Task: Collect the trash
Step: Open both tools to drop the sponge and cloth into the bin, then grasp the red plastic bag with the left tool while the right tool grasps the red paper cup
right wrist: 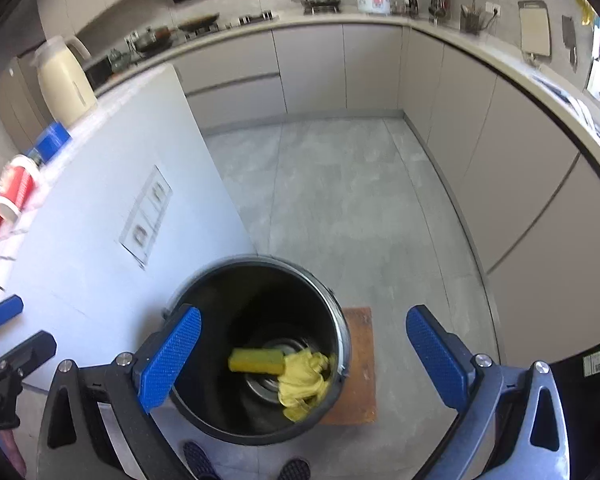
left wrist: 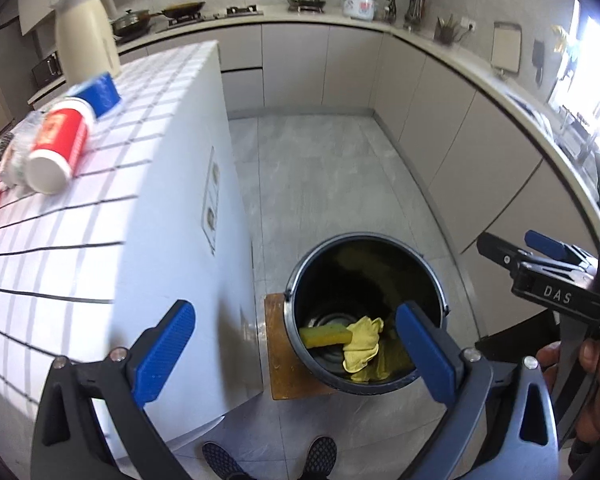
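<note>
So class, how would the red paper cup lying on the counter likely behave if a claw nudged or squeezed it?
The red paper cup lies on its side, so it would probably roll in a curve. It looks thin-walled and apparently empty, likely light and easily crushed. Sitting fairly near the counter edge, it might roll off.

Grey tiled floor (right wrist: pixel 340 184), beige cabinets (right wrist: pixel 312 68) beneath curved counter (left wrist: pixel 440 46), bright window (left wrist: pixel 596 80) at right

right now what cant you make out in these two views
- Bin floor: left wrist view, partly covered by the sponge and yellow cloth.
- Clutter behind the red cup: left wrist view, blurred and cut by the left edge.
- Right gripper: left wrist view, fingers seen edge-on.
- Board under the bin: right wrist view, mostly hidden.
</note>
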